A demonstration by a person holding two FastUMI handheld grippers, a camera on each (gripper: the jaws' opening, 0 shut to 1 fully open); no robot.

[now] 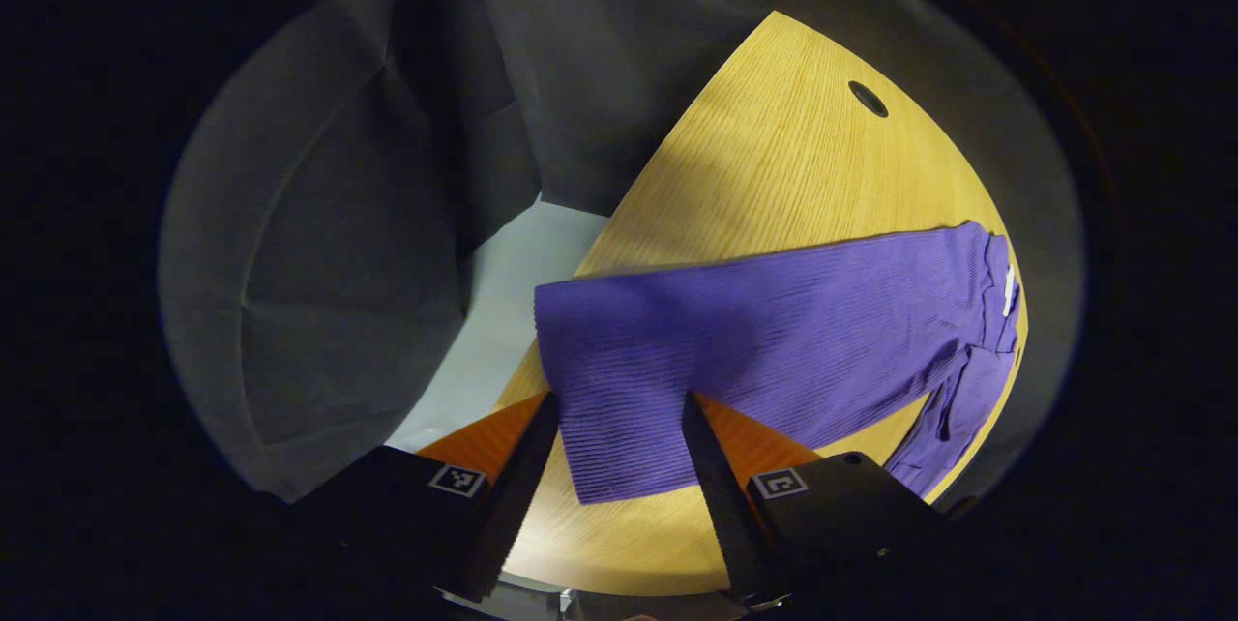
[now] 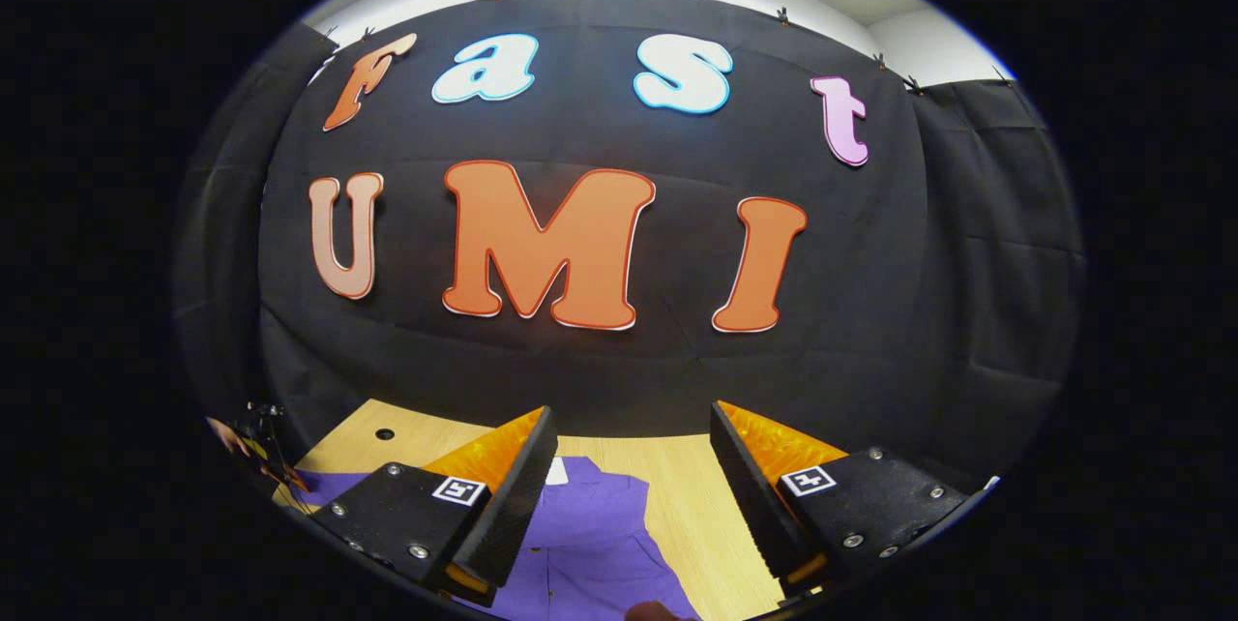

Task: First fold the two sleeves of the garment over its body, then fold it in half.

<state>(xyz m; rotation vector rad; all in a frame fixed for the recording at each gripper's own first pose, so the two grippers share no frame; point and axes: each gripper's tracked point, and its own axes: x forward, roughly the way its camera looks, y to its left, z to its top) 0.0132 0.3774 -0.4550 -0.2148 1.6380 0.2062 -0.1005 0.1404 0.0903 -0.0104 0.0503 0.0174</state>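
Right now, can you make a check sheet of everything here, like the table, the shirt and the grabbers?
Surface: wooden table, with a round hole near its far edge.
Job's things: purple shirt lying flat on the table; one sleeve trails off beside the body.
Clutter: nothing seen.
Grippers: left gripper open above the shirt's hem, jaws apart; right gripper open over the shirt, holding nothing.
Cables: nothing seen.
Surroundings: black cloth wall; grey cloth beside the table.
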